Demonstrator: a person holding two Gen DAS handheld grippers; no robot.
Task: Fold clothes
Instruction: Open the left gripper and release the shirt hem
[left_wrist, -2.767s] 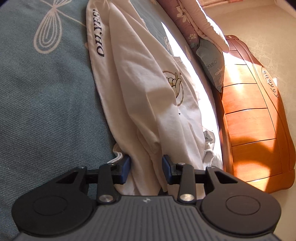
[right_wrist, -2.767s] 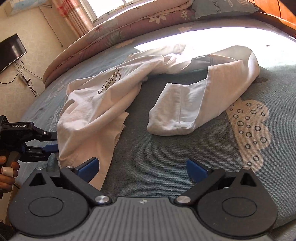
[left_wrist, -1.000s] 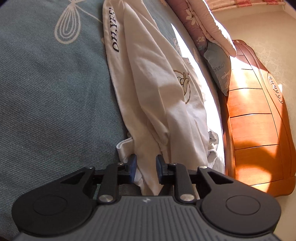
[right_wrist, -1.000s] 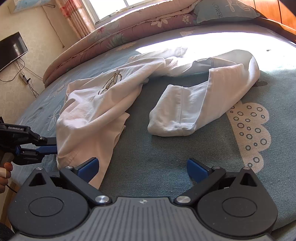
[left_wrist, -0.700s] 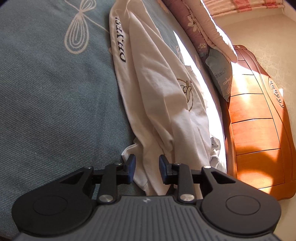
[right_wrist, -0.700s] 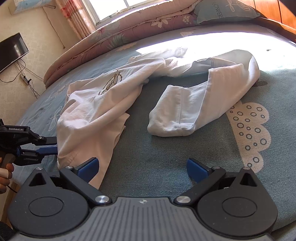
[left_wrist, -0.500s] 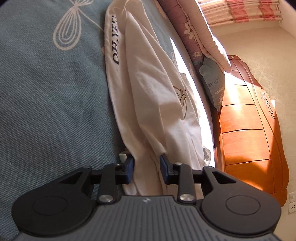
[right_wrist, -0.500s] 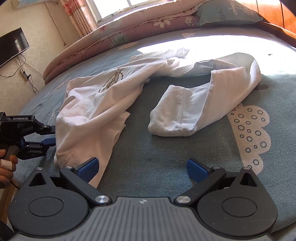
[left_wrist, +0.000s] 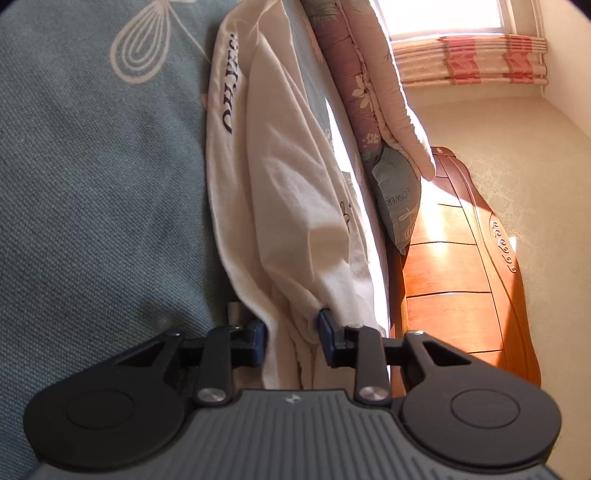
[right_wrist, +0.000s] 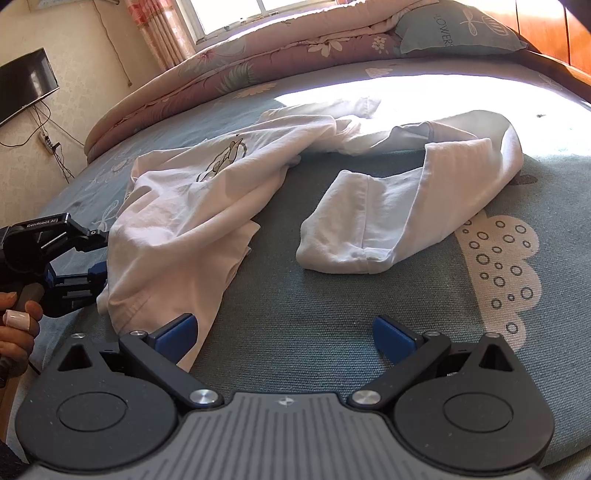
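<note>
Bunching between left gripper (left_wrist: 291, 341) jaws (pinched), white shirt (left_wrist: 280, 206), right gripper (right_wrist: 282, 338) agape beside hem.

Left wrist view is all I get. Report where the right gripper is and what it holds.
Observer: The right gripper is open and holds nothing. It hovers over the bed by the near hem of the shirt.
Operator: Describe the far sleeve.
Observer: The sleeve lies doubled back on itself, with its cuff pointing toward the right gripper.
Operator: Place my left gripper on the shirt.
Observer: The left gripper is at the shirt's left edge, close to the hem corner.
</note>
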